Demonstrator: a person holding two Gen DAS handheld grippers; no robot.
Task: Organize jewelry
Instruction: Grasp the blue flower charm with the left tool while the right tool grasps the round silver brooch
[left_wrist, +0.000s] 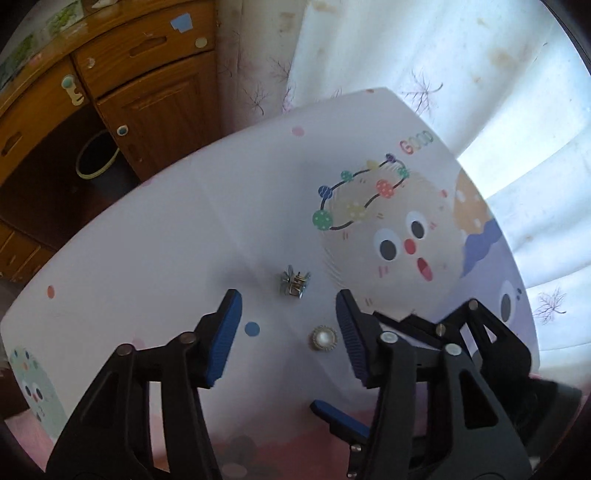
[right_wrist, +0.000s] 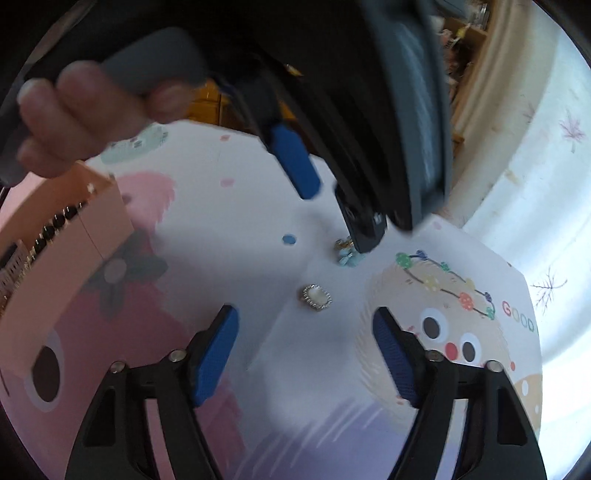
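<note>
While my left tool (left_wrist: 288, 306) hangs open over the patterned surface (left_wrist: 147, 266), a small blue-and-metal clip (left_wrist: 294, 283) lies just ahead of its fingertips and a pearl brooch (left_wrist: 324, 338) between them, neither touched. My right tool (right_wrist: 304, 325) is open too, nothing gripped. At left, a pink box (right_wrist: 74, 258) holds a row of dark beads (right_wrist: 55, 223).
</note>
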